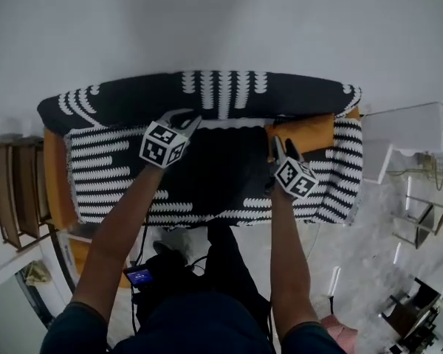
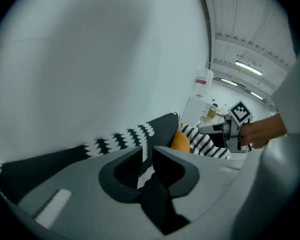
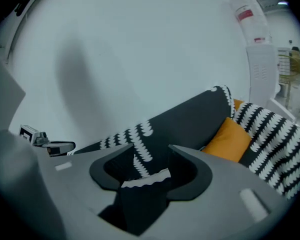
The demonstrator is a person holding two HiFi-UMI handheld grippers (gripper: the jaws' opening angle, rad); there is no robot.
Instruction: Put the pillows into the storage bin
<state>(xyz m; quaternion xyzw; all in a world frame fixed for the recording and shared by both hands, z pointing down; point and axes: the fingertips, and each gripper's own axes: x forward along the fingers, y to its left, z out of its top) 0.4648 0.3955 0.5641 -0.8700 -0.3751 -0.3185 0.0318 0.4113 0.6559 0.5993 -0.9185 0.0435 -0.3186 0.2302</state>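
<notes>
Well out to the left of the left gripper, a slatted wooden rack is cut off at the edge of the head view. Nearer that gripper, an orange strip runs down the left end of the sofa. I cannot tell whether it is bare upholstery or another cushion. The sofa is draped in a soft cover, black with rows of white scalloped stripes, with a plain black patch on the seat below both grippers. The left gripper hangs over the seat near the backrest. Its grey jaws stand only a narrow slit apart, with nothing in the slit but the striped cover beyond. The right gripper is held over the seat further right, jaws plainly apart and empty, with the backrest showing through the gap. The pillow lies just ahead and to the right of the right gripper. It is a plain orange square of smooth, plump fabric with a sharp corner, leaning against the backrest at the sofa's right end. In the head view its left end is hidden behind the right gripper. From the left gripper only a small rounded orange bit shows past the jaw, beside the striped armrest. Further right of the right gripper stands a white table, its far side washed out. The marbled floor beyond it is cluttered with things too small to name.
</notes>
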